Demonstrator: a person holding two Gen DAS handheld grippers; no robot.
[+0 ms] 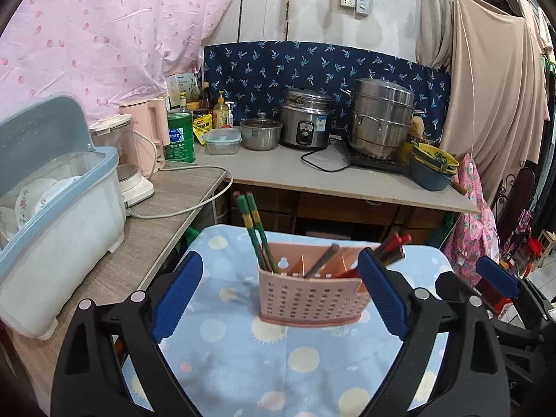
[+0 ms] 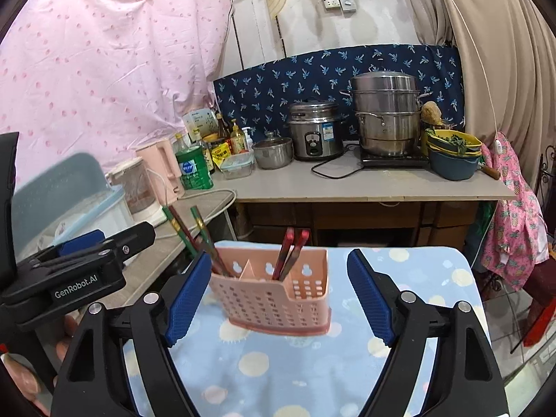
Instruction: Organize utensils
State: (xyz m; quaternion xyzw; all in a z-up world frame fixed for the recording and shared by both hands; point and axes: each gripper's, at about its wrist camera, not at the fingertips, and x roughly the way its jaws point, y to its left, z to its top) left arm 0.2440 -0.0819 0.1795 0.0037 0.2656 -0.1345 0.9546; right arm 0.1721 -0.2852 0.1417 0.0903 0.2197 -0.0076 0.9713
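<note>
A pink perforated utensil holder (image 1: 311,293) stands on a blue cloth-covered table (image 1: 243,365); it also shows in the right wrist view (image 2: 278,295). Green chopsticks (image 1: 255,231) lean in its left compartment, a dark pair (image 1: 321,260) in the middle, red ones (image 1: 394,245) at the right. In the right wrist view the green pair (image 2: 194,236) and the red pair (image 2: 290,253) stand in it. My left gripper (image 1: 279,295) is open and empty, in front of the holder. My right gripper (image 2: 281,295) is open and empty, its fingers either side of the holder.
A white dish bin (image 1: 59,222) with plates sits on the left counter. A pink kettle (image 1: 149,132), bottles, a rice cooker (image 1: 305,121), a steamer pot (image 1: 382,118) and stacked bowls (image 1: 432,166) crowd the back counter (image 1: 312,177). Cloth hangs at the right.
</note>
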